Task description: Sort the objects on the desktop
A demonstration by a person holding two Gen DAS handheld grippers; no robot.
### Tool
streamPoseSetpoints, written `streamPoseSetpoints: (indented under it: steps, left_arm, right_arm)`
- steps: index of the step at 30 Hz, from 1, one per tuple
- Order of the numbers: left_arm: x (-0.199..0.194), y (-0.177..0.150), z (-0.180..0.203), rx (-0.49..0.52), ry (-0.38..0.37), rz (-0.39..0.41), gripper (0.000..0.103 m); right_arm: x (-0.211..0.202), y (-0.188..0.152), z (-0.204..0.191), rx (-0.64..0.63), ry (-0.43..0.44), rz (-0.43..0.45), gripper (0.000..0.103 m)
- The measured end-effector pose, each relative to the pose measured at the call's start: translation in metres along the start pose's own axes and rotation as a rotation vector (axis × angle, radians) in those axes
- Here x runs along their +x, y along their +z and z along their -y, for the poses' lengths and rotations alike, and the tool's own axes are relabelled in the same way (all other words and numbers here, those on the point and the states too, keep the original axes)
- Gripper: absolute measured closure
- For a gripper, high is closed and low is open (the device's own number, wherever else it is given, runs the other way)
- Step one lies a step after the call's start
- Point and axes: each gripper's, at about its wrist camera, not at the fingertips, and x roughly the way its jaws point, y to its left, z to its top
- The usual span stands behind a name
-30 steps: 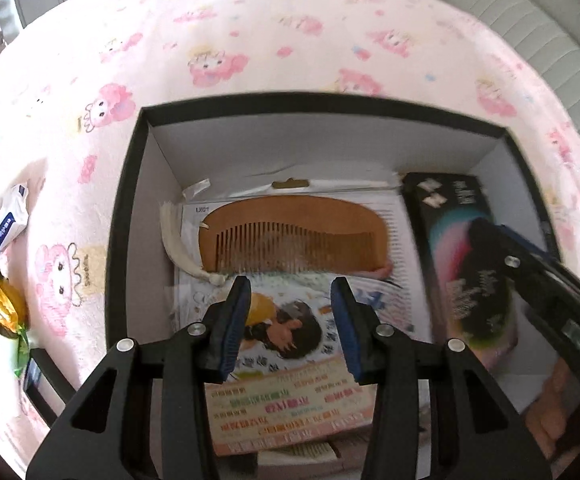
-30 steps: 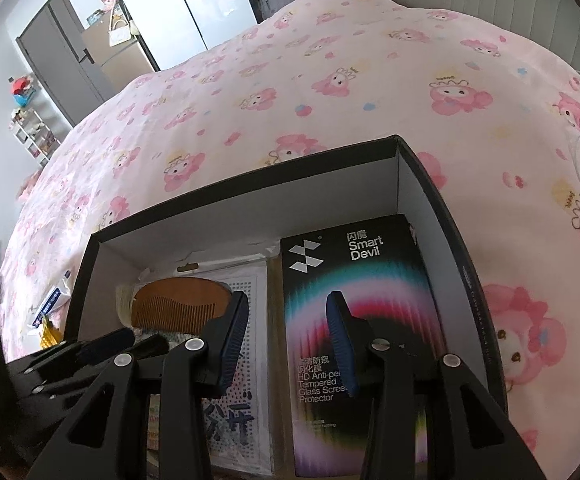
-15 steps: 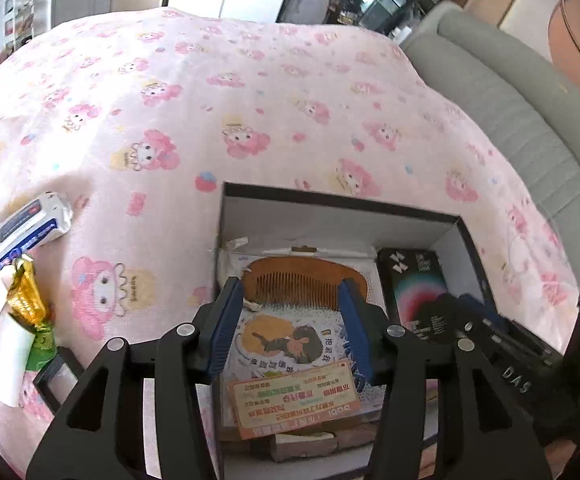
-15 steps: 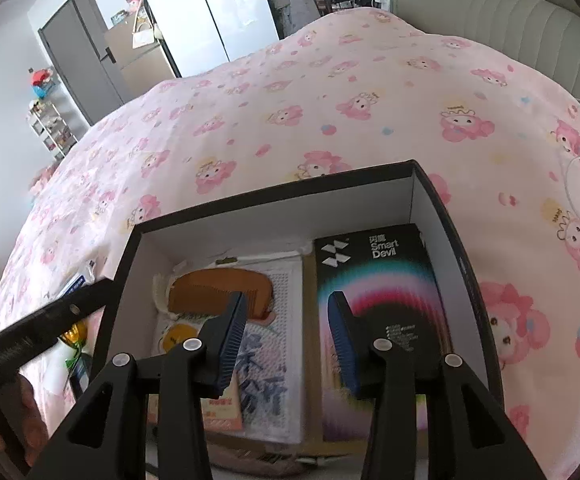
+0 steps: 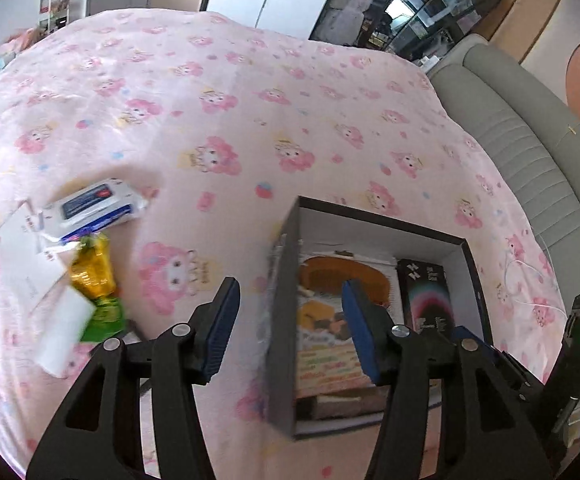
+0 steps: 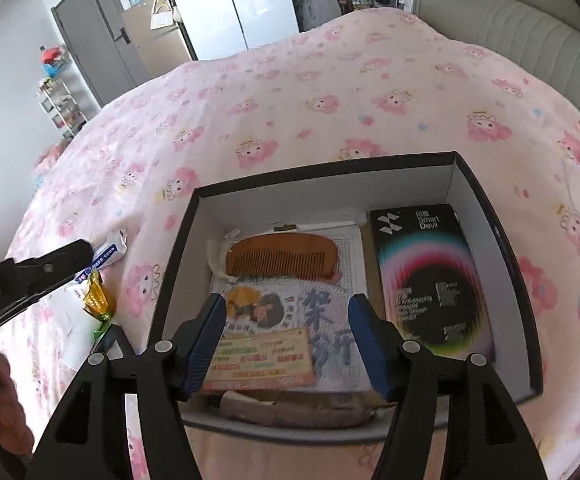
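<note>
Two sets of tongs, my left tongs (image 5: 287,328) and right tongs (image 6: 285,340), gape apart, holding nothing, over the pink bedspread (image 6: 290,92); the black box (image 6: 494,224) holds a screen-protector pack (image 6: 430,280) and wooden comb (image 6: 281,258); a wipes packet (image 5: 93,210) lies outside.

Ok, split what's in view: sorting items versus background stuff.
Job:
black box
wooden comb
Smart Devil pack
wipes packet
gold wrapper
white card

Just lying about:
pink bedsheet
grey headboard
shelf
</note>
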Motion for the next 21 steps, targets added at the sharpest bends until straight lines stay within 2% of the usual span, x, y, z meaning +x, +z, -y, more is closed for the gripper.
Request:
streamPoseSetpoints:
  steps: [4, 8, 17, 21]
  left_arm:
    - [-0.025, -0.004, -0.022, -0.026, 0.003, 0.016, 0.049]
    - [-0.047, -0.007, -0.032, 0.004, 0.027, 0.034, 0.043]
    - [-0.083, -0.024, -0.042, 0.041, 0.074, 0.059, 0.042]
    - [-0.099, -0.037, -0.045, 0.064, 0.09, 0.074, 0.037]
  right_arm:
    - [-0.014, -0.004, -0.023, -0.004, 0.019, 0.012, 0.043]
    - [-0.033, -0.009, -0.052, -0.051, 0.012, 0.042, 0.043]
    - [-0.06, -0.03, -0.092, -0.106, 0.007, 0.061, 0.043]
    - [-0.074, -0.04, -0.104, -0.143, -0.004, 0.083, 0.043]
